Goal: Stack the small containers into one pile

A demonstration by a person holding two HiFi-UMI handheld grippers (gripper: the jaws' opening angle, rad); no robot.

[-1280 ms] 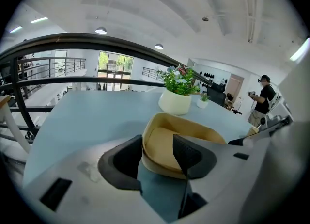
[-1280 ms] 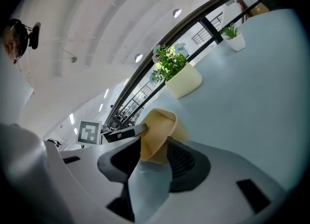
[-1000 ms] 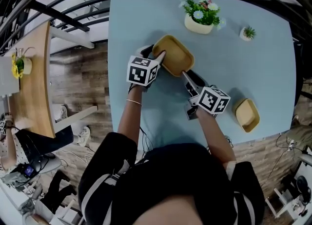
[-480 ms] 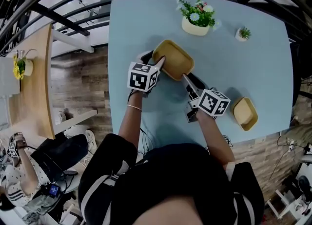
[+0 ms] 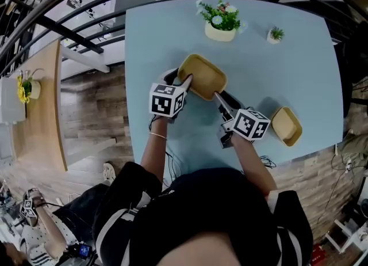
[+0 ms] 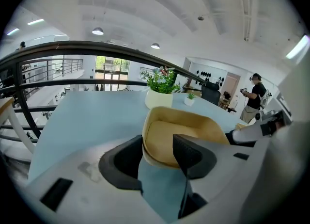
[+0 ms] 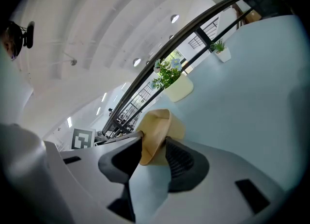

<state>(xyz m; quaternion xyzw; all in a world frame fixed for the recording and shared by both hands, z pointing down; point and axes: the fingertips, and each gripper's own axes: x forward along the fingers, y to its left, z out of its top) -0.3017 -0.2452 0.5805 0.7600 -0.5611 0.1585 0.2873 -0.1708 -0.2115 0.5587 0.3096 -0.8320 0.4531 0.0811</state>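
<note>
**Left gripper** (image 6: 157, 157): the jaws are clamped across the wall of the large tan rounded-rectangular plastic container (image 6: 170, 138). One pad is inside the rim and the other outside.

**Right gripper** (image 7: 152, 156): the jaws are closed in the same way on that container's wall, at the opposite end.

**Assessment of hold:** the thin upright rim looks like the only part a two-jaw tool can pinch. Gripping both ends would likely keep so wide a dish level and stop it swinging. (No view settles whether its base is resting on the table or just clear of it.)

**Orientation:** the opening faces up and the container is empty. Its long axis runs from the left gripper's end to the right gripper's end, oblique to the edges of the pale blue table (image 5: 299, 75).

**Position:** the reference is the cream pot of white-flowered greenery (image 5: 219, 24).
- The large container sits near that pot, on the person's side of it.
- A smaller tan plastic container (image 5: 286, 125) lies well apart from the pot, off to the person's right and close to the table's near edge.
- A tiny white pot with a green sprig (image 5: 276, 34) stands near the reference pot, on its right.

**Progress:** the two containers are apart and nothing is stacked yet.
</note>
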